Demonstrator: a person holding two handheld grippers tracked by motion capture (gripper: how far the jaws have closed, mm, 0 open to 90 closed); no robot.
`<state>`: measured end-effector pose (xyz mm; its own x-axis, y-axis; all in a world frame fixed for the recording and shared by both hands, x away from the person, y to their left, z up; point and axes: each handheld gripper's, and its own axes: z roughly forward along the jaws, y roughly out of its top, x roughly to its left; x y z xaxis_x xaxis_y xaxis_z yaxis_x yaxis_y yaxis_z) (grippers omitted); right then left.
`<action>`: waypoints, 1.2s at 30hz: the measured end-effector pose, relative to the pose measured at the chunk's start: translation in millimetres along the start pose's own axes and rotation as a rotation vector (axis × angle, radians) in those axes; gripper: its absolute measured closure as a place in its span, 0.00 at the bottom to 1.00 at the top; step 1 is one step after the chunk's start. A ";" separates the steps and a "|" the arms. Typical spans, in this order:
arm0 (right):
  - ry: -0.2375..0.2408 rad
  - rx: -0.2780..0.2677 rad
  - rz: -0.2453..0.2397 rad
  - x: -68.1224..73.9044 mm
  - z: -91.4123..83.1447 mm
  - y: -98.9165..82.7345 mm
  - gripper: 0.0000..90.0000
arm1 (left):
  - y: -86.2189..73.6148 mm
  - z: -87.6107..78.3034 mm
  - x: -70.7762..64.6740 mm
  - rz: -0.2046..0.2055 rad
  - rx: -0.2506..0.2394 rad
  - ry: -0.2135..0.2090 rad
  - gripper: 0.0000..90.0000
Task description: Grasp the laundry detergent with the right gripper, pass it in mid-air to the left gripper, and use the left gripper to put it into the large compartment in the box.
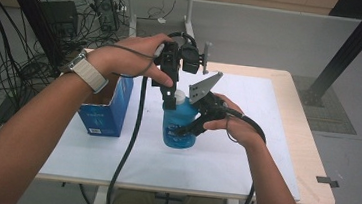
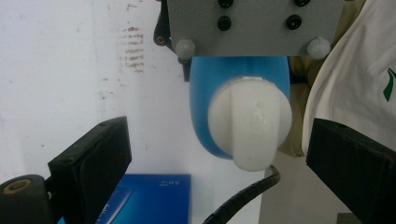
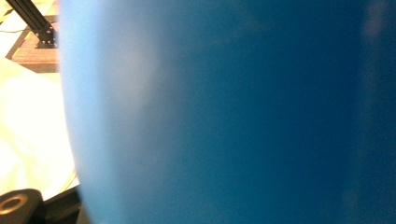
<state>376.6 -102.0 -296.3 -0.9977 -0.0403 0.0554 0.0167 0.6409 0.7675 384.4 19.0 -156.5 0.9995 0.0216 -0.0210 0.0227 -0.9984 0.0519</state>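
A blue bottle with a white cap stands upright at the middle of the white-covered table. My right gripper comes in from the right and is shut on the bottle's body; in the right gripper view the bottle sits blurred right against the camera. My left gripper points straight down just over the cap. In the left gripper view its jaws stand wide open, with the cap between and below them, not touching either one.
An open blue cardboard box stands to the left of the bottle, under my left wrist. A white sheet covers the wooden table. Cables trail off the front edge. The right gripper's grey plate is close above the cap.
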 end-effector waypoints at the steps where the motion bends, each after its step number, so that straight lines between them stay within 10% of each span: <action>1: 0.002 0.002 -0.001 0.2 -0.1 0.2 0.48 | 0.0 -0.2 0.1 0.000 0.002 0.000 0.08; 36: 0.001 -0.004 0.009 1.1 -0.7 -0.5 0.48 | -2.3 -1.7 -1.5 0.001 -0.001 0.004 0.08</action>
<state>375.5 -102.9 -296.2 -0.9974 -0.0355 0.0633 0.0262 0.6381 0.7695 382.9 21.4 -154.9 0.9996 0.0204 -0.0169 0.0213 -0.9984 0.0529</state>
